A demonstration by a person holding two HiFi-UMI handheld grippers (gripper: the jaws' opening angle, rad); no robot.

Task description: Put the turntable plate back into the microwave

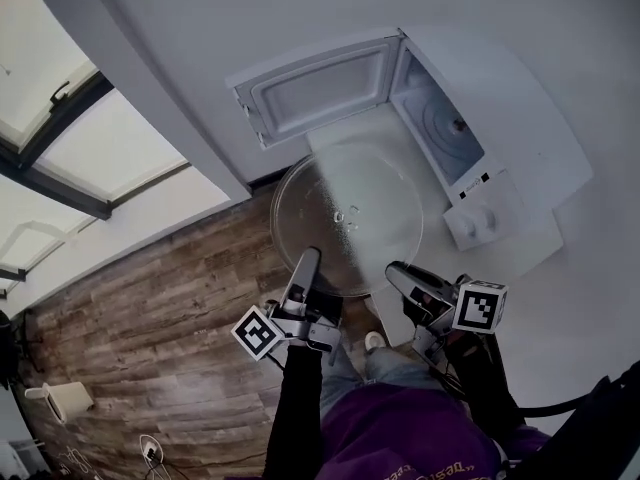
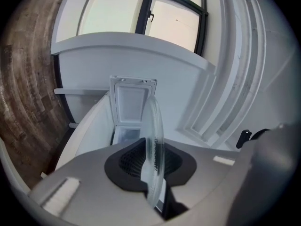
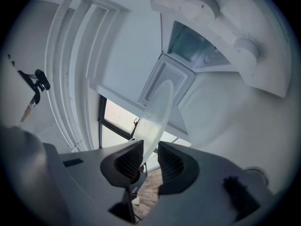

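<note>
Left tongs [image 1: 309,258] clamp the glass turntable plate [image 1: 345,208] by its rim; right tongs [image 1: 397,271] straddle it loosely. Probably rigid, slick, breakable: hold the rim.

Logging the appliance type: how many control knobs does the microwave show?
2. Both are on the control panel of the microwave: an upper knob and a lower knob, as placed in the right gripper view. None seems hidden.

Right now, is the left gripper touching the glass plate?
Touching. The left gripper view shows the left gripper clamped on the rim of the turntable plate, its dark pads pressing both faces of the glass.
</note>
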